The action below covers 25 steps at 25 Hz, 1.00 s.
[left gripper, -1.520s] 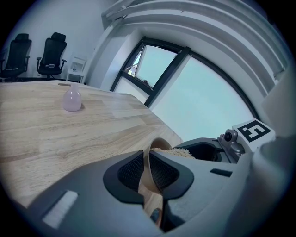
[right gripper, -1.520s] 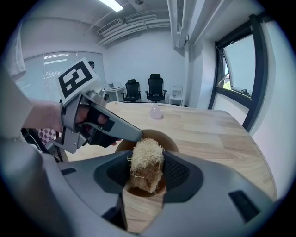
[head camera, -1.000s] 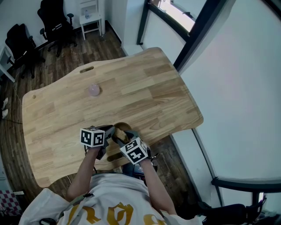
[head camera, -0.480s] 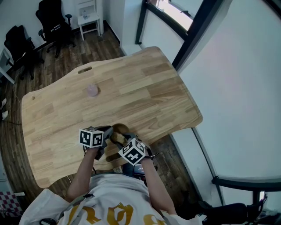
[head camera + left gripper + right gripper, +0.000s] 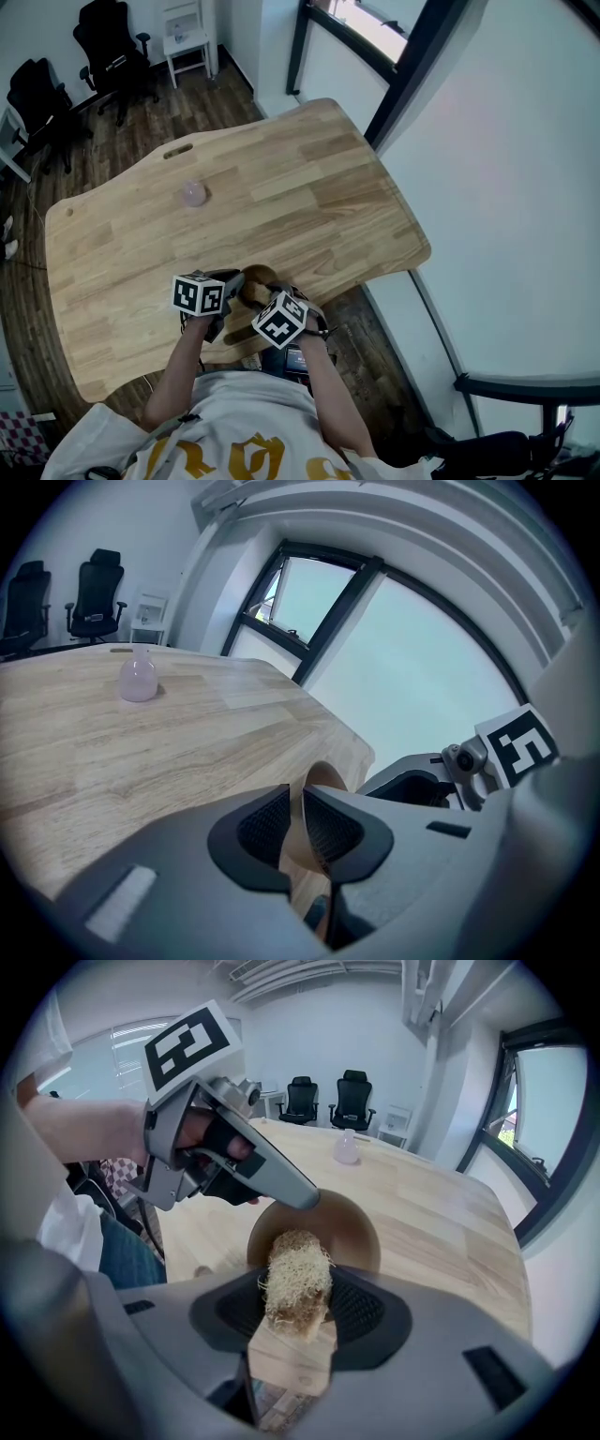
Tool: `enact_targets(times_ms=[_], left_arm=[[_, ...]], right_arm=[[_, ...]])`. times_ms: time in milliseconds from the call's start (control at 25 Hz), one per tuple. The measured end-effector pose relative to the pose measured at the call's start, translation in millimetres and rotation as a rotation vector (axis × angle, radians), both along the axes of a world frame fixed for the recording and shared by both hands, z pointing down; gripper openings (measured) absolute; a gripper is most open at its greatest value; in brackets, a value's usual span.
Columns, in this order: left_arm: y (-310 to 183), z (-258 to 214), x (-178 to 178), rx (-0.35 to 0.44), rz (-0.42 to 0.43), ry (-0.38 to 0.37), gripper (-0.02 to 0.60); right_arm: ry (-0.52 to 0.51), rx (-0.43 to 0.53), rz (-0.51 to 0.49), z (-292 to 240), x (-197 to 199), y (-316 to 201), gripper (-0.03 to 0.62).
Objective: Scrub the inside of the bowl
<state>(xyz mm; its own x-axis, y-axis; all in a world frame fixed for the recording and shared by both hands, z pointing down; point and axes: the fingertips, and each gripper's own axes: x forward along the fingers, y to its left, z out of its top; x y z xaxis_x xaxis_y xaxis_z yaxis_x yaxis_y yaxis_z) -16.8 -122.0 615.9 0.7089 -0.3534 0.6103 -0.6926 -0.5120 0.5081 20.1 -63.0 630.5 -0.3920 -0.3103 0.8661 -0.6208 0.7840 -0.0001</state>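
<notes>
A brown wooden bowl (image 5: pixel 256 278) is held tilted over the table's near edge. My left gripper (image 5: pixel 294 810) is shut on the bowl's rim (image 5: pixel 323 778), one pad inside the wall and one outside. My right gripper (image 5: pixel 298 1288) is shut on a scrubbing brush (image 5: pixel 296 1283) with a pale wooden handle and straw-coloured bristles. The bristle head points into the bowl (image 5: pixel 349 1230), at its near wall. In the head view the left gripper (image 5: pixel 232 282) and the right gripper (image 5: pixel 265 300) stand close together at the bowl, and the brush is hidden there.
A small pinkish bottle (image 5: pixel 194 194) stands alone on the wooden table (image 5: pixel 309 187), far from the bowl. Office chairs (image 5: pixel 105 42) and a white stool stand beyond the table. A window wall runs along the right side.
My right gripper has sunk a little and rolled, bringing the brush closer into the bowl. The left gripper and the bowl have kept still.
</notes>
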Motion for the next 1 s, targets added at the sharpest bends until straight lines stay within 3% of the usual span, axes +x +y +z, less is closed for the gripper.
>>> enact_targets(times_ms=[600,1000], left_arm=[[6.6,-2.8,17.1,-0.005,0.023,0.009,0.040],[10.5,-4.7,23.4,-0.010,0.041,0.027,0.041]], right_arm=[[0.051,0.125,0.148,-7.8,31.9,-19.5,0.184],[0.058,0.143,0.158,-8.6,36.3,-18.7,0.184]])
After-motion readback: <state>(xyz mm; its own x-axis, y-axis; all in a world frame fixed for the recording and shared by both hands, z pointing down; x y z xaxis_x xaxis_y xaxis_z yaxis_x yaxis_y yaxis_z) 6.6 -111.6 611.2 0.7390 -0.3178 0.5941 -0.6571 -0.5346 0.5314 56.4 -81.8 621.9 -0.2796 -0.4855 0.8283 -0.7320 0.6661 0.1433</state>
